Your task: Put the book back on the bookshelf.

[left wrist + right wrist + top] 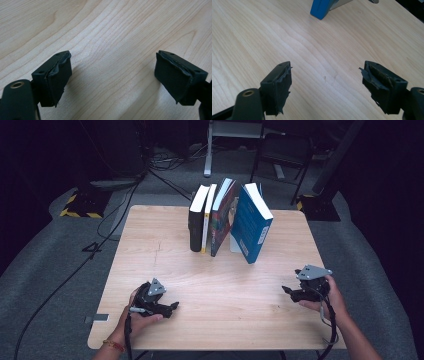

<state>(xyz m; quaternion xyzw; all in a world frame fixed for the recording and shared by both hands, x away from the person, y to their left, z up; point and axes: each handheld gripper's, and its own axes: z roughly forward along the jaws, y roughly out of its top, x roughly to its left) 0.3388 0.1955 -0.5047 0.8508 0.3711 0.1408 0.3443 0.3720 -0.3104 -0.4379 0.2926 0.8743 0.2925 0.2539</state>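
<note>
Your left gripper [172, 306] rests low over the near-left part of the wooden surface [165, 255], held in your left hand [137, 317], with its jaws pointing toward the middle of the surface. In the left gripper view its jaws stand wide apart with bare wood grain between them; they hold nothing, and the pads [58, 80] show worn, frayed edges. Your right gripper [286, 290] sits at the near-right part of the surface in your right hand [327, 300], jaws pointing leftward toward the middle. In the right gripper view those jaws are likewise spread wide and hold nothing (the pad [375, 80] lining is torn and ragged on both sides). The two grippers are well apart from each other and well apart from the books. Four books stand in a row at the far centre of the surface: a black book [196, 225] at the left, upright; a thin white and yellow book [206, 220] just beside it, touching; a book with a patterned cover [222, 217] leaning against that pair; and a blue book [251, 222] at the right end, tilted, its lower corner toward you. A corner of the blue book [320, 7] appears at the top of the right gripper view, far ahead of the open jaws. A cable trails from each gripper off the near edge.
</note>
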